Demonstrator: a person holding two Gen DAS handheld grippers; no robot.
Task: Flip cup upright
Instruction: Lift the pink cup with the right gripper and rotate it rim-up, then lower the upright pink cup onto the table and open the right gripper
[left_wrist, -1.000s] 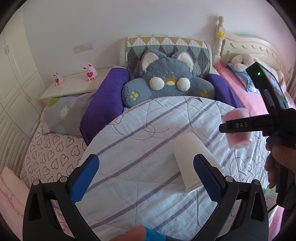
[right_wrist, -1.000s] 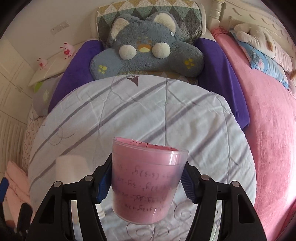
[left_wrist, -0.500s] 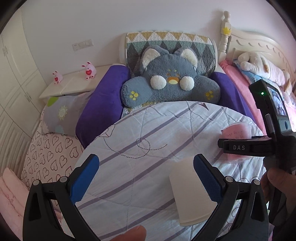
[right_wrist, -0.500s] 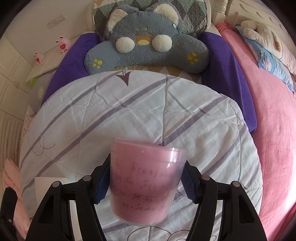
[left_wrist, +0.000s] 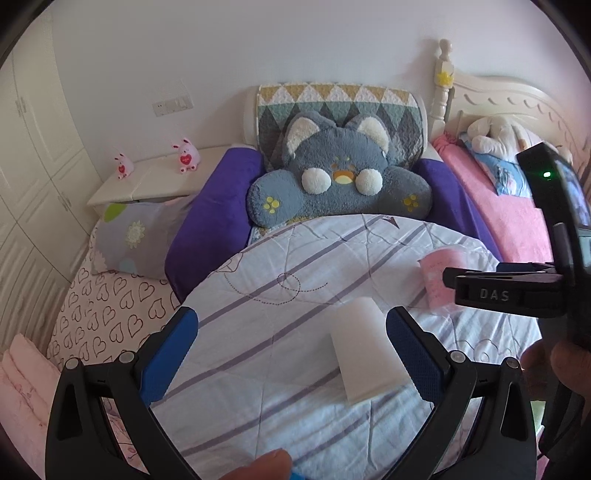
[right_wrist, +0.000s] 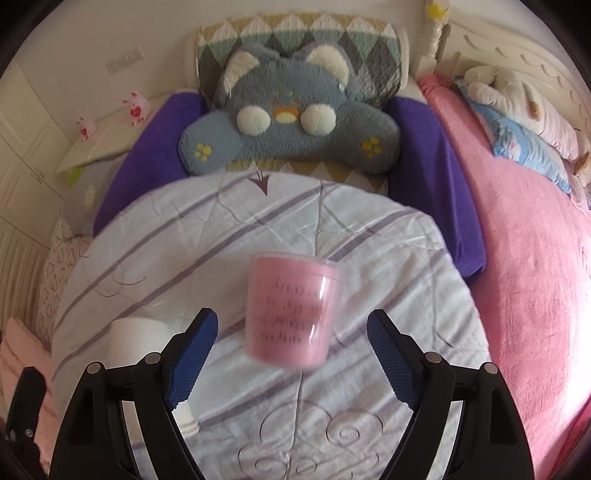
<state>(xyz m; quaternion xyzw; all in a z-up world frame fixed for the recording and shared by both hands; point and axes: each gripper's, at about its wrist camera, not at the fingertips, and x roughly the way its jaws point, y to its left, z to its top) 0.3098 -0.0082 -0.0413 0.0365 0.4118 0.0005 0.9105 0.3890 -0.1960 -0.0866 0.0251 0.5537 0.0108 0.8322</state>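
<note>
A pink translucent cup (right_wrist: 291, 310) with dark writing stands upright on the striped quilt (right_wrist: 184, 240), rim up. My right gripper (right_wrist: 291, 354) is open, its blue pads apart on either side just behind the cup, not touching it. In the left wrist view the cup (left_wrist: 437, 280) is partly hidden behind the right gripper's black body. A white cup (left_wrist: 364, 350) lies on its side on the quilt, close to the right finger of my open, empty left gripper (left_wrist: 291, 350). It also shows in the right wrist view (right_wrist: 136, 336), at lower left.
A grey cat cushion (left_wrist: 338, 184) and purple bolsters (left_wrist: 210, 221) lie behind the quilt. A pink blanket (right_wrist: 535, 277) covers the bed to the right. A heart-print sheet (left_wrist: 110, 310) and white nightstand (left_wrist: 147, 181) are at left.
My right gripper has opened and let go of the pink cup, which now stands on the quilt. The gripper has drawn back a little. My left gripper stays open.
</note>
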